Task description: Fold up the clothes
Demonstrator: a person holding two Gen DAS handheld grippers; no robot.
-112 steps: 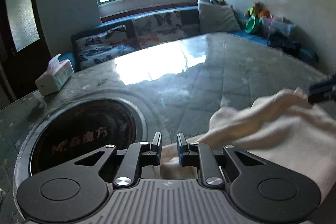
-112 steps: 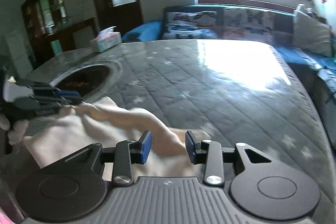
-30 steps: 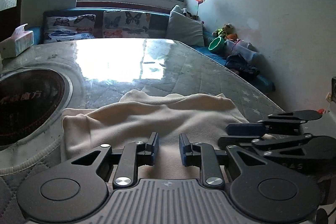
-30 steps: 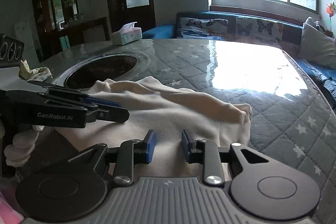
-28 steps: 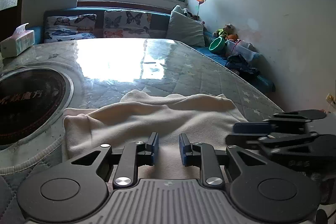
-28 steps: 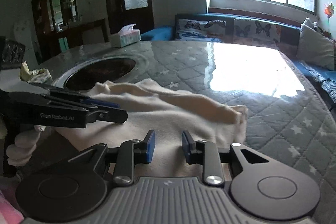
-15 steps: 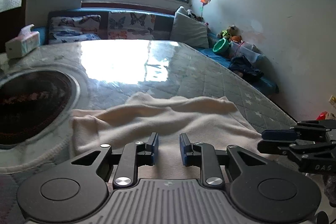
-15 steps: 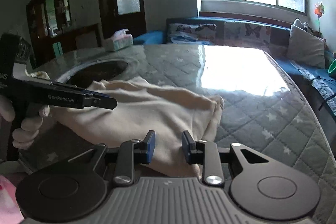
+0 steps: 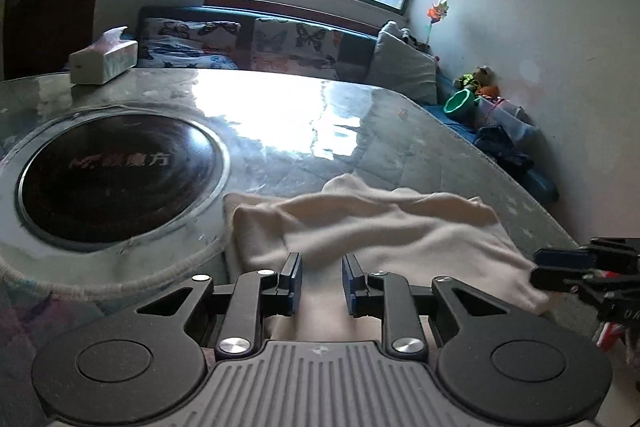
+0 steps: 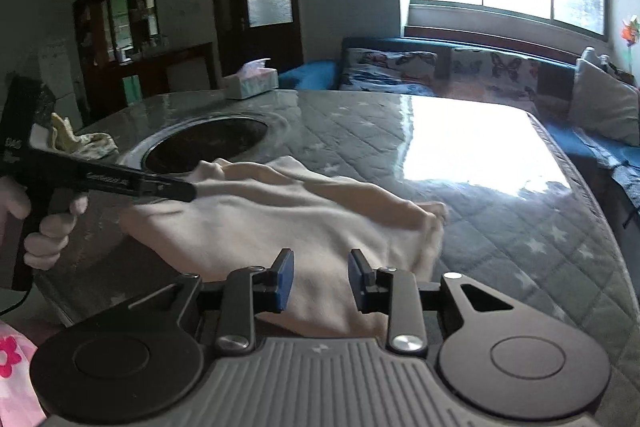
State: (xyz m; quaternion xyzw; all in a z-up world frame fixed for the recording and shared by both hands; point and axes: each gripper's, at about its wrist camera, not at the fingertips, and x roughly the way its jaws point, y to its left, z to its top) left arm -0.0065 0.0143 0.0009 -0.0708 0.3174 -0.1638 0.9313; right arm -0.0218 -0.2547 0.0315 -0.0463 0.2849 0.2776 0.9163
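Observation:
A cream garment [image 9: 372,227] lies folded in a loose rectangle at the near edge of the quilted grey table; it also shows in the right wrist view [image 10: 280,223]. My left gripper [image 9: 321,281] is open and empty, its jaws parted just above the garment's near edge. My right gripper [image 10: 321,281] is open and empty, hovering over the garment's near right part. In the right wrist view the left gripper [image 10: 176,189] reaches over the garment's left edge. In the left wrist view the right gripper [image 9: 560,269] sits at the garment's right corner.
A round dark hotplate [image 9: 116,179] is set into the table left of the garment. A tissue box [image 9: 102,61] stands at the far left edge. A crumpled cloth [image 10: 80,139] lies at the left. A sofa with butterfly cushions [image 10: 460,67] runs behind the table.
Both grippers have drawn back from the garment and lifted slightly. The right gripper's jaws have opened a little wider. The garment stays lying folded on the table.

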